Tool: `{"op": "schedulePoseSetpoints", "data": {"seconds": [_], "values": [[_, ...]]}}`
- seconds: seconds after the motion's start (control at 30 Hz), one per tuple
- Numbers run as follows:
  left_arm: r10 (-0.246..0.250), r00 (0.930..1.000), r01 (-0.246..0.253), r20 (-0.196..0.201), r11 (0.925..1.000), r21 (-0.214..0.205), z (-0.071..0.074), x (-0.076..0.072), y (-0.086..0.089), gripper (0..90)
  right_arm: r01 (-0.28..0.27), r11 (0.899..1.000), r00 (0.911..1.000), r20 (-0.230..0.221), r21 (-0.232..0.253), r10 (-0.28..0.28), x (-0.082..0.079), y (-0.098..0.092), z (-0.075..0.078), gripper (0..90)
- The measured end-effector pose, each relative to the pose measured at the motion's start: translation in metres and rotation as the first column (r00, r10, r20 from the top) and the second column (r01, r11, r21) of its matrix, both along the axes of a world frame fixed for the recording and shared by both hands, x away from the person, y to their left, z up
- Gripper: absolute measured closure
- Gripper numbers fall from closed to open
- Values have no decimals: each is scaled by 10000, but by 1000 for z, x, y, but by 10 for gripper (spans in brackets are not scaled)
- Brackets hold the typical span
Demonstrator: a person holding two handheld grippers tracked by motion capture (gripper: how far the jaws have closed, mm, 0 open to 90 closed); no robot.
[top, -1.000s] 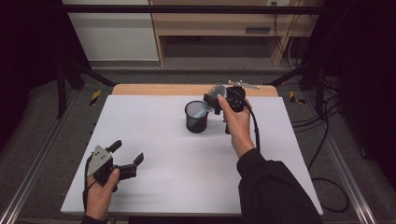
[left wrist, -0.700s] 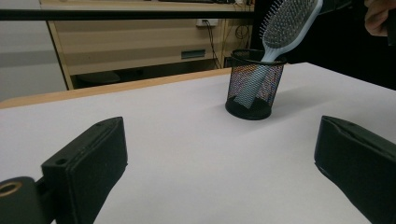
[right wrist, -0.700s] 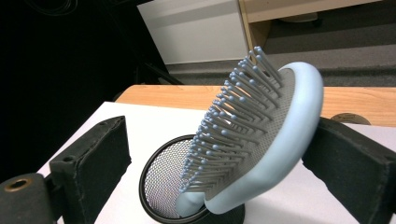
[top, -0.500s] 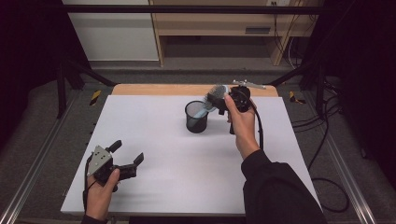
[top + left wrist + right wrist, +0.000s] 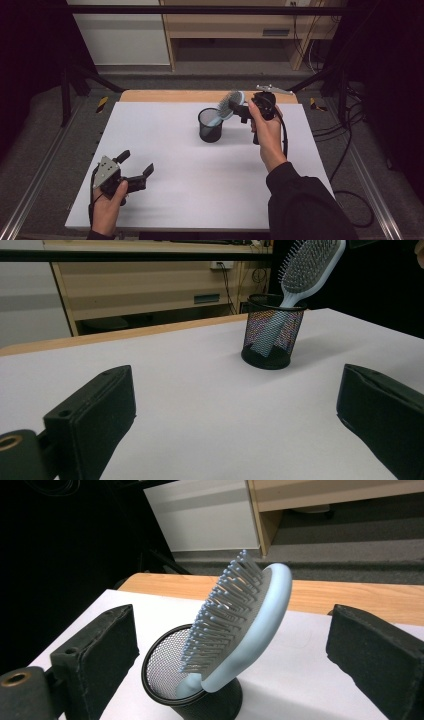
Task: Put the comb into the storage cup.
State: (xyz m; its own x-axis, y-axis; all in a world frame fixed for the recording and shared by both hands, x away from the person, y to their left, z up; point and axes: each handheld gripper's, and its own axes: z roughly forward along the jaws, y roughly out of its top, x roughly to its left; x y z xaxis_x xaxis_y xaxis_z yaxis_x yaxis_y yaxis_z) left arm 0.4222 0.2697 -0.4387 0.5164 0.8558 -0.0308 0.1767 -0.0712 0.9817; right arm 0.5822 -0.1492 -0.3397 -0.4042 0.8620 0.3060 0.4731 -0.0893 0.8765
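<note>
With its handle dropped into the cup [image 5: 210, 126], the brush [image 5: 231, 102] leans on the rim, between the right gripper's [image 5: 243, 108] wide jaws; left gripper [image 5: 136, 169] idles, wide.

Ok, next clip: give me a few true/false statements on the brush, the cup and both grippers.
1. The brush stands handle-down in the mesh cup. True.
2. The right gripper is shut on the brush. False: its jaws stand wide apart on either side of the brush head, touching nothing.
3. The cup lies on its side. False: it stands upright on the table.
4. The left gripper is open, at the near left of the table, far from the cup. True.
5. The brush's bristles are dark on a pale blue body. True.
</note>
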Motion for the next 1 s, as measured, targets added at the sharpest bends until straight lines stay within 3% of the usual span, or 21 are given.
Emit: {"op": "schedulePoseSetpoints", "data": {"seconds": [0.13, 0.23, 0.37, 0.7, 1.0], "values": [[-12, 10000, 12, -20, 10000, 40, 0, 0, 0, 26, 67, 9999, 9997, 215, -140, -64, -3, -2, 3, 63], [9, 10000, -9, -26, 10000, 68, -1, 1, -1, 26, 360, 9968, 9971, 698, -713, -310, -8, -3, 3, 60], [36, 10000, -36, -32, 10000, 37, -1, 2, -1, 26, 663, 9935, 9917, 1156, -927, -554, -14, -5, 0, 55], [87, 10000, -86, -35, 9999, 84, -1, 2, 1, 26, 1040, 9920, 9813, 1700, -714, -907, -17, -14, 2, 60], [-13, 10000, 13, 6, 9999, 108, -1, -1, -1, 26, 994, 9906, 9743, 2115, -939, -777, -24, -14, 6, 49]]}}
